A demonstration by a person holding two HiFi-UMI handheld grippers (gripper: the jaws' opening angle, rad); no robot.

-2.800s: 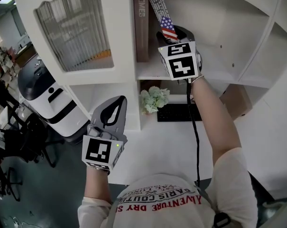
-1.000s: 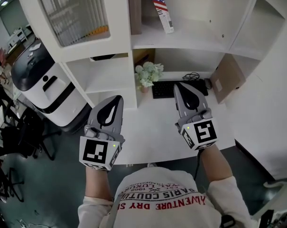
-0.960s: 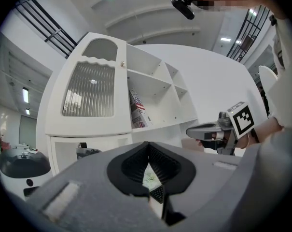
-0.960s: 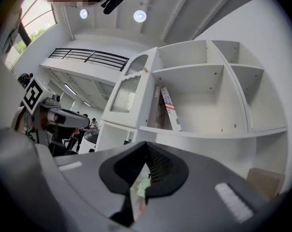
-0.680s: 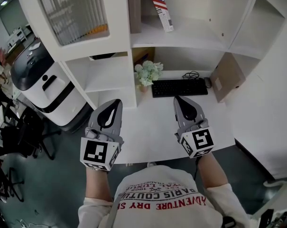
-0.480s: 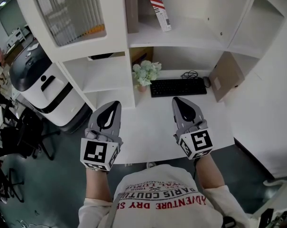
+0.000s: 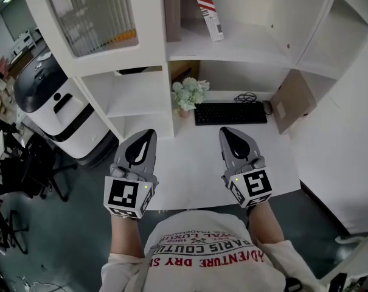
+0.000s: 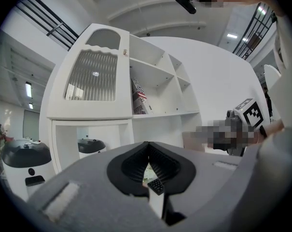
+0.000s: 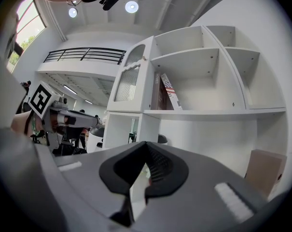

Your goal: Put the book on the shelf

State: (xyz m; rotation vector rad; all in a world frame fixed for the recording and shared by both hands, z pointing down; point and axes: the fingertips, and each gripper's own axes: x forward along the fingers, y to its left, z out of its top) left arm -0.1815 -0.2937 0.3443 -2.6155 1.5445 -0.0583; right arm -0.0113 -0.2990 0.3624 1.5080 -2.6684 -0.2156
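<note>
The book (image 7: pixel 208 7), with a flag on its cover, stands on the upper shelf (image 7: pixel 244 50) and leans left against a tall brown book (image 7: pixel 171 11). It also shows in the left gripper view, book (image 8: pixel 139 98), and in the right gripper view, book (image 9: pixel 169 93). Both grippers hover low over the white desk (image 7: pixel 190 169), far below the shelf. My left gripper (image 7: pixel 145 134) is shut and holds nothing. My right gripper (image 7: pixel 227 132) is shut and empty too, about level with the left one.
On the desk lie a black keyboard (image 7: pixel 230 112), a small potted plant (image 7: pixel 188 94) and a brown box (image 7: pixel 291 105) at the right. A ribbed glass cabinet door (image 7: pixel 89 11) is at upper left. A white and black machine (image 7: pixel 56 102) stands on the floor to the left.
The right gripper has left the book on the shelf and come down over the desk. In the last second it drew slightly nearer the person. The left gripper barely moved.
</note>
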